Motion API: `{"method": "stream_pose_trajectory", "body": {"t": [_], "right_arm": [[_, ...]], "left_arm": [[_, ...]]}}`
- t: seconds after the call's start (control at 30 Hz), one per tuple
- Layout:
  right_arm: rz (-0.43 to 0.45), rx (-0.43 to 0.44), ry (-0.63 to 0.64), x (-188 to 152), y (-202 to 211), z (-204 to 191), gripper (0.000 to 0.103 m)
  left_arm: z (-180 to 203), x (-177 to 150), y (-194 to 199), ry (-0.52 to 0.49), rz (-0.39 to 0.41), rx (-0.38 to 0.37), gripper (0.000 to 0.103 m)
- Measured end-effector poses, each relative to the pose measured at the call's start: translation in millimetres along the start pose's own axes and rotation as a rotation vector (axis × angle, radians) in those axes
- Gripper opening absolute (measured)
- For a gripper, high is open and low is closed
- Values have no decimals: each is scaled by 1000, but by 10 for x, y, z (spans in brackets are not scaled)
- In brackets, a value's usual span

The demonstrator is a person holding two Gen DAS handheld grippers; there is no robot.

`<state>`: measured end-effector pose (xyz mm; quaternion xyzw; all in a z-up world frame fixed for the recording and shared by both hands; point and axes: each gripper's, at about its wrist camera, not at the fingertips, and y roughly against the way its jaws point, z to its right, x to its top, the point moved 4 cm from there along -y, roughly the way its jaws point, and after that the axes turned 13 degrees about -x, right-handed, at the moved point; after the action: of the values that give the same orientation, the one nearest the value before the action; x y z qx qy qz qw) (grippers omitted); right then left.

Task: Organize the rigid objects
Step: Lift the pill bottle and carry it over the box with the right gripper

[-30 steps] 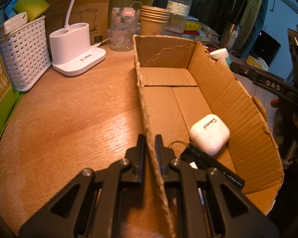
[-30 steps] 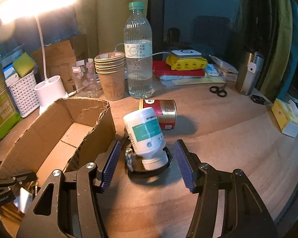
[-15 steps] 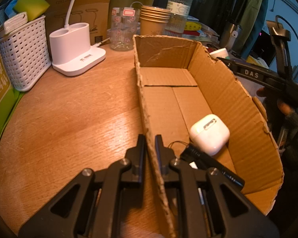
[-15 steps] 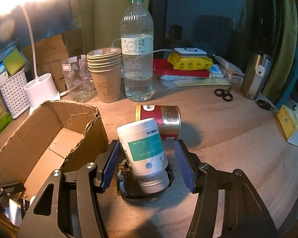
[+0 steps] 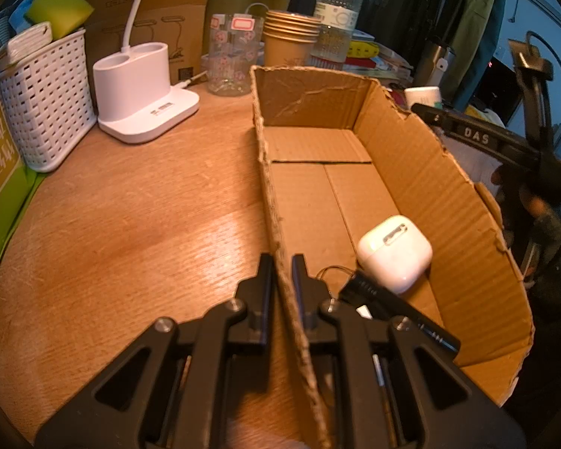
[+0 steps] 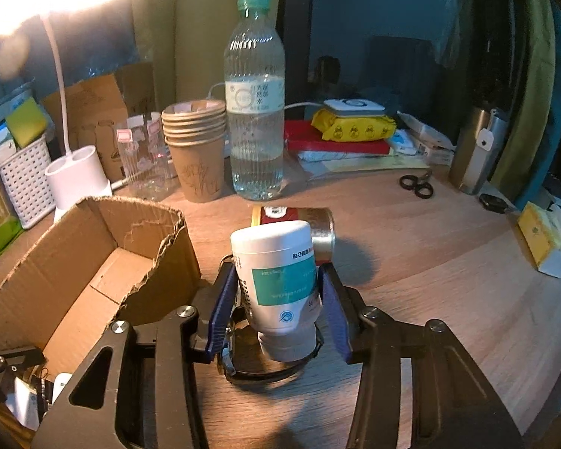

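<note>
An open cardboard box sits on the wooden table and also shows in the right wrist view. My left gripper is shut on the box's near left wall. Inside lie a white earbud case and a black pen-like object. My right gripper is shut on a white bottle with a teal label, upside down, its cap inside a black watch strap on the table. Its top shows past the box's wall in the left wrist view. A red and gold can lies behind the bottle.
Behind the box stand a white lamp base, white basket, clear glasses, stacked paper cups and a water bottle. Black scissors, a steel flask and a yellow box are at right.
My right gripper's jaws closed in from either side onto the white bottle, and the gripper moved forward. The left gripper stayed clamped on the box wall.
</note>
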<state>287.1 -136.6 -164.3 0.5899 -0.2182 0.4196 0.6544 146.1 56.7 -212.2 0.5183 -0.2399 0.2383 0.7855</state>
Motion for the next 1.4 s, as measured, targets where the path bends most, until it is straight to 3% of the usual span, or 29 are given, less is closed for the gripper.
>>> {"method": "stream_pose_trajectory", "body": {"t": [0.67,1.1,1.4], "right_arm": [[125,42,-22,179,660,-35,48],[194,144,33,225,1152,-395,48],[181,214,100,138,1218,-765,47]], "left_arm": [[-4,-1,5,0,0,0,11],[-5,-1,4,0,0,0,11],[-3,0,-1,0,1,0,11]]}}
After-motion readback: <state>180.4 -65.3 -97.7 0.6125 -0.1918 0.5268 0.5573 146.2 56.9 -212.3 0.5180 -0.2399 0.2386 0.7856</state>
